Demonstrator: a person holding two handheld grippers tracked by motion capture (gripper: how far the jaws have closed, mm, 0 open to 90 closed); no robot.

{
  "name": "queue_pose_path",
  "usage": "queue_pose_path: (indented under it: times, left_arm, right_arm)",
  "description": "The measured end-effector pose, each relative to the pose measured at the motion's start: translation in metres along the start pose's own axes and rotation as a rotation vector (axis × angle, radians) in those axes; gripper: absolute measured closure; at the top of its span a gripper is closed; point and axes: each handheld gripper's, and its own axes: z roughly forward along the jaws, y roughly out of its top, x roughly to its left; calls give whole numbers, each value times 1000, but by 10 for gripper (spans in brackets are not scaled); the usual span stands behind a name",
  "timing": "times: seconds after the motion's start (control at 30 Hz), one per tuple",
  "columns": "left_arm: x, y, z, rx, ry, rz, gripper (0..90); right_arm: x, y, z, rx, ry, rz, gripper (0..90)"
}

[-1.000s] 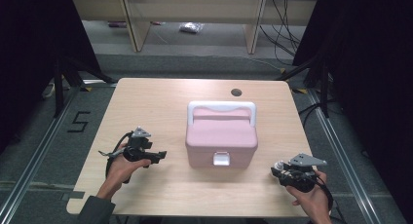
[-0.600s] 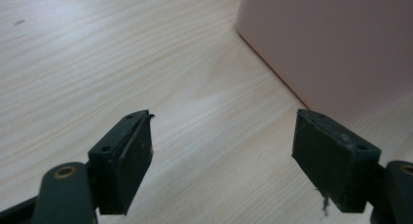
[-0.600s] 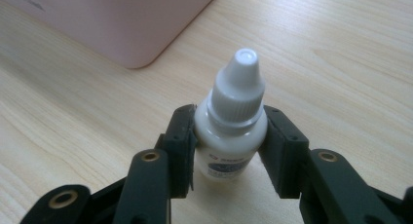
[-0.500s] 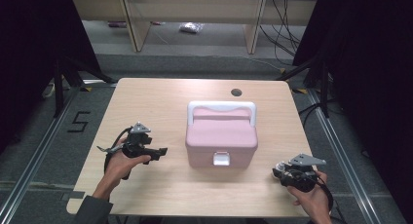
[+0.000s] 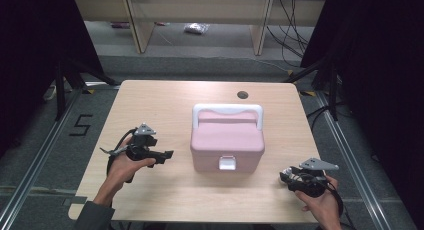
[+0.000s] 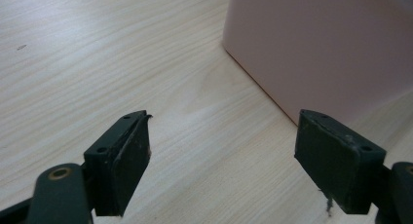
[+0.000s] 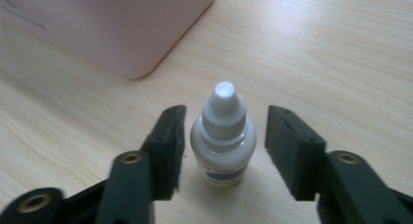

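High view. Pale wooden table [image 5: 165, 105], rounded corners, small dark hole [image 5: 242, 95] near far edge. Pink box [image 5: 227, 142] at centre, lid down, white handle [image 5: 227, 110] folded toward far side, white latch [image 5: 227, 163] on near face. Left gripper [image 5: 169, 154] held in left hand [image 5: 125, 165] left of box, jaws pointed toward box, near it but apart. Right gripper [image 5: 283, 176] held in right hand [image 5: 320, 202] at near right of table, right of box's near corner, grey three-cornered plate on top. Dropper bottle too small to make out here.

Left gripper view. Jaws spread wide, having just opened a little further, bare tabletop between them. Side wall and lower corner of pink box [image 6: 321, 48] ahead at upper right, untouched.

Right gripper view. Small white dropper bottle [image 7: 223, 136] stood upright on table between jaws, white ribbed cap with rounded tip, dark label low on body. Jaws just opened further, a gap visible on each side of bottle, pads not pressing on it. Rounded corner of pink box [image 7: 112, 29] beyond at upper left, apart from bottle.
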Motion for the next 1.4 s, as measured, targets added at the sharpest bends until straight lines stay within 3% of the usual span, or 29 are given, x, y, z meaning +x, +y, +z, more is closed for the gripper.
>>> queue_pose_path:
  times: [0.03,0.1,0.17,0.2,0.23,0.27,0.33,0.4,0.43,0.47,0.6,0.7,0.77,0.83,0.9,1.0,1.03,1.07,1.1,1.17,1.2,1.27,1.3,1.33,1.4]
  left_arm:
    - [1,1,-1,12,-9,14,200]
    - [0,3,-2,9,-6,14,200]
    - [-1,5,-4,4,-1,19,200]
    - [-1,8,-4,2,-6,24,200]
    - [-2,10,-5,-8,-6,19,200]
    - [-3,13,-6,-5,-4,22,200]
    - [-4,19,-7,-11,-8,33,201]
    - [-7,25,-8,-12,-16,44,200]
    - [-8,28,-9,-15,-20,54,201]
    - [-9,32,-10,-11,-25,68,201]
    - [-13,45,-14,-11,-19,102,202]
    - [-14,56,-17,-5,-37,132,215]
    - [-17,63,-19,-8,-40,140,221]
    - [-19,71,-22,-2,-50,161,224]
    - [-20,78,-23,-1,-61,180,223]
    - [-24,89,-24,19,-62,216,221]
    - [-24,93,-25,29,-66,223,219]
    - [-24,96,-25,29,-87,228,217]
    - [-25,99,-25,30,-101,223,216]
    - [-27,106,-24,46,-91,250,207]
    - [-29,110,-24,56,-91,258,204]
    - [-31,117,-23,59,-99,285,205]
    - [-33,120,-23,63,-101,301,209]
    - [-35,123,-22,62,-104,313,215]
    - [-39,130,-21,81,-107,339,215]
  right_arm:
    - [-1,0,-2,-6,-3,-8,444]
    - [2,1,-5,-17,1,32,409]
    - [3,0,-8,-26,-3,38,383]
    - [7,0,-10,-4,4,92,375]
    - [4,0,-11,-25,-13,38,370]
    - [10,-2,-12,-11,2,100,364]
    - [8,-4,-12,-27,1,56,356]
    - [9,-6,-15,-24,0,53,355]
    - [13,-7,-16,-14,-12,81,353]
    - [11,-7,-19,-15,-12,53,351]
    - [15,-13,-25,-5,-28,51,350]
    - [20,-18,-26,2,-11,68,349]
    - [20,-20,-25,3,-12,12,349]
    - [28,-22,-27,19,1,63,348]
    - [30,-23,-28,10,10,17,349]
    - [36,-25,-30,15,18,-2,349]
    - [39,-26,-29,21,49,22,349]
    - [40,-27,-29,6,34,-8,350]
    - [43,-27,-29,10,44,-8,350]
    - [48,-29,-29,12,66,-3,351]
    - [49,-29,-29,15,58,-32,351]
    - [53,-30,-27,14,78,-41,351]
    - [57,-30,-28,35,84,-19,351]
    - [57,-30,-26,22,86,-42,351]
    - [62,-29,-27,29,92,-29,351]
